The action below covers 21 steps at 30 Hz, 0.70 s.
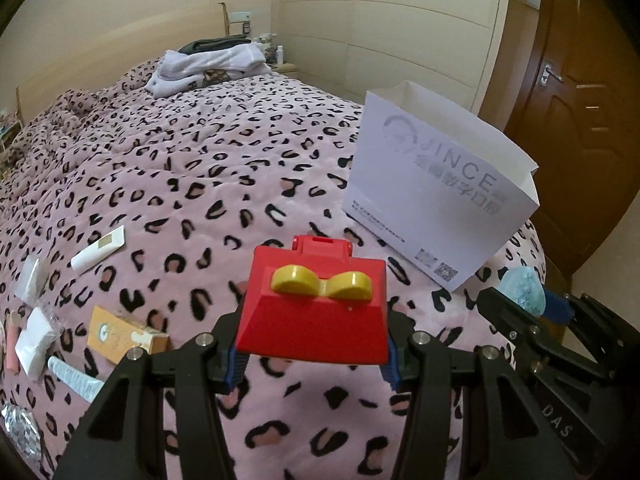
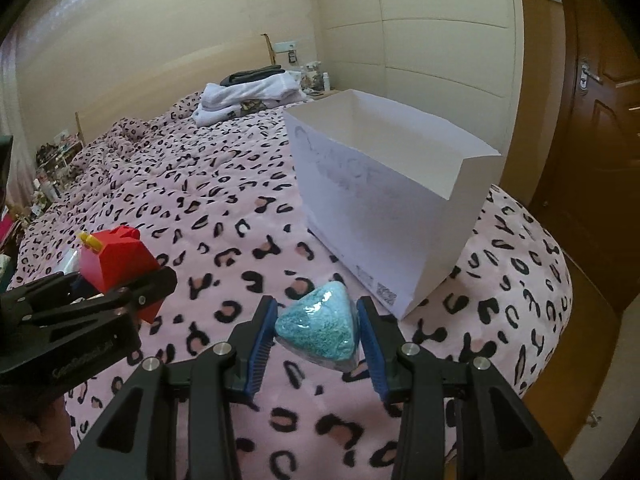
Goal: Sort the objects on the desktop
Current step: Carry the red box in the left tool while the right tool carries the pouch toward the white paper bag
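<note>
My left gripper (image 1: 314, 364) is shut on a red plastic box (image 1: 316, 312) with a yellow double-knob clasp on top, held above the bed. That red box (image 2: 116, 264) and the left gripper (image 2: 132, 300) also show at the left of the right wrist view. My right gripper (image 2: 318, 344) is shut on a teal triangular packet (image 2: 320, 326), seen again as the teal packet (image 1: 524, 292) at the right of the left wrist view. A white open paper bag (image 1: 436, 196) stands upright just beyond both grippers; the bag (image 2: 384, 208) shows a hollow inside.
The pink leopard-print bedspread (image 1: 224, 168) carries several small items at the left: a white tube (image 1: 98, 254), an orange carton (image 1: 124, 334), white sachets (image 1: 34, 340), a tube (image 1: 74, 378). Folded clothes (image 1: 208, 66) lie far back. A brown door (image 1: 576, 128) stands right, past the bed edge.
</note>
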Tool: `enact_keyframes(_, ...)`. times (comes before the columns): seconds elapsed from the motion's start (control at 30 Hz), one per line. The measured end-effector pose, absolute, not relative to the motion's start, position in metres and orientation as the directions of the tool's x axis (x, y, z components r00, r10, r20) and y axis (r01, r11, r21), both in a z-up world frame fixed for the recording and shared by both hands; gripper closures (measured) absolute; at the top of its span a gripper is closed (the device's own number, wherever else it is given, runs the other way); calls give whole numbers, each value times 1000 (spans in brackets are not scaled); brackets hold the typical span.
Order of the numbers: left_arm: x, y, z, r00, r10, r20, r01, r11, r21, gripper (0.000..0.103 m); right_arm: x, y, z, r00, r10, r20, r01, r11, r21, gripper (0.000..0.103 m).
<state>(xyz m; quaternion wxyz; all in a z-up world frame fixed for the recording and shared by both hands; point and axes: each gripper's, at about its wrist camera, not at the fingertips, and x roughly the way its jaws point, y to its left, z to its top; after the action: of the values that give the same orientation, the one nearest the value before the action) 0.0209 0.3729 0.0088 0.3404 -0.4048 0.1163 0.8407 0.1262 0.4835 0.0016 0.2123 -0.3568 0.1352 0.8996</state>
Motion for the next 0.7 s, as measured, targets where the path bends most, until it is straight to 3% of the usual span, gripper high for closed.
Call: enact_keyframes(0.7,23,428,24,-427,507,-749,-729,-683,-46,50,130,521,25,-674,338,-657,-511,-855,84,61)
